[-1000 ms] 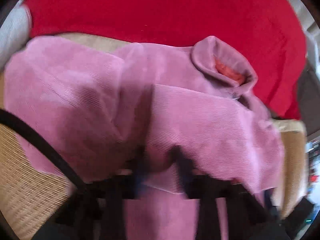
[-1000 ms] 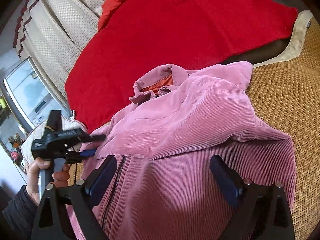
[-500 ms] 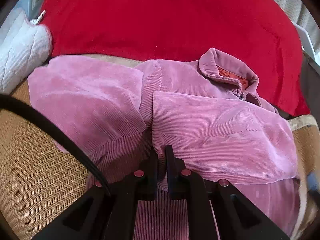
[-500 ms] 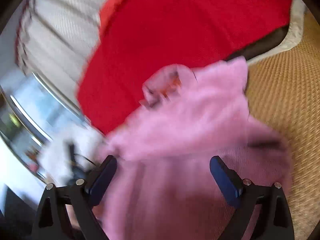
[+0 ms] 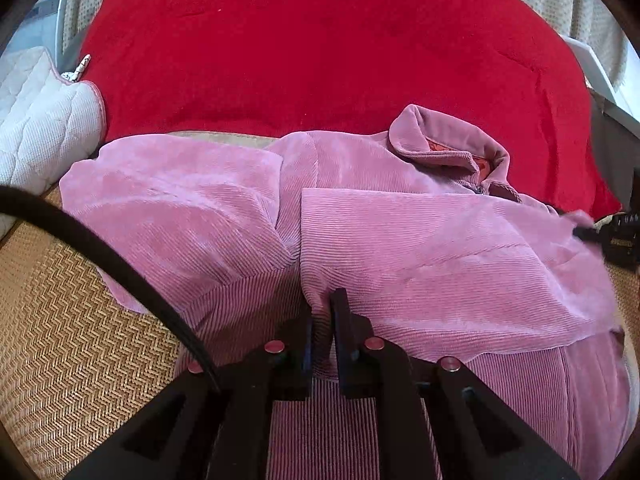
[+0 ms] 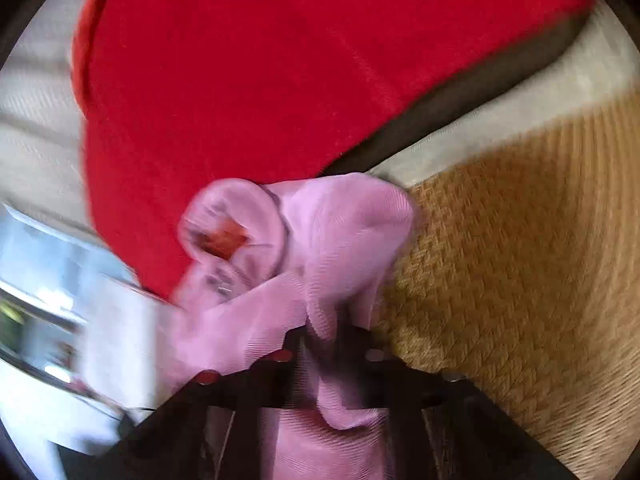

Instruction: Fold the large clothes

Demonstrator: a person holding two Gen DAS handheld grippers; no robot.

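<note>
Pinching pink jacket (image 5: pixel 420 240), left tongs (image 5: pixel 322 320), right tongs (image 6: pixel 332 336) clamped too

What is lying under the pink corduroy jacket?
The pink corduroy jacket rests on a woven straw mat, visible beside it. Behind its collar lies a red blanket. Whatever is directly beneath the jacket is covered.

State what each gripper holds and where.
Both grip the pink corduroy jacket: left gripper pinches the folded sleeve's cuff edge; right gripper pinches a fabric fold beside the collar.

No readable text, label or number shows anywhere.
</note>
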